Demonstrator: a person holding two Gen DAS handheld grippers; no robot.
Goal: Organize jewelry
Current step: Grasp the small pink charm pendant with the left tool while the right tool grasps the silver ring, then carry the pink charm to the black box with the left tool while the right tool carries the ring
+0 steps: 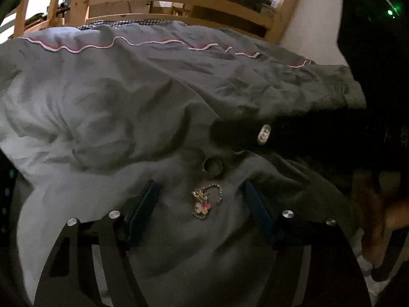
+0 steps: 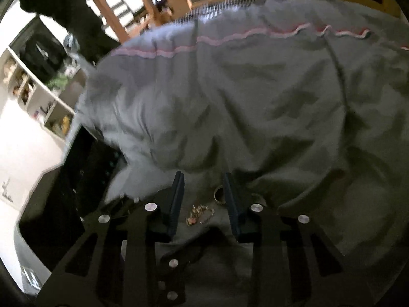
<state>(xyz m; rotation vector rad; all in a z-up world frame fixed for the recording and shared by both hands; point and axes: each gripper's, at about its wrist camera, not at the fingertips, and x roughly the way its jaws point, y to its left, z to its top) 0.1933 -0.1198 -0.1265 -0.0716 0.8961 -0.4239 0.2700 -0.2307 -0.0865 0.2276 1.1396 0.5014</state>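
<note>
A beaded chain with a pink and white charm (image 1: 204, 203) lies on the grey duvet (image 1: 102, 117), between my open left gripper's (image 1: 200, 188) fingers. A dark metal ring (image 1: 212, 166) lies just beyond it. A small pale oval piece (image 1: 264, 134) lies farther right by a dark area. In the right wrist view the chain (image 2: 200, 213) lies between my open right gripper's (image 2: 203, 180) fingers, and the ring (image 2: 219, 194) sits against the right finger (image 2: 234, 204). Both grippers are empty.
The rumpled duvet (image 2: 255, 102) with a pink and white trim covers the bed. A wooden bed frame (image 1: 179, 0) stands behind. A black object (image 2: 87, 161) sits at the bed's left edge, beside white shelves (image 2: 38, 89). A dark shape (image 1: 370, 76) fills the right.
</note>
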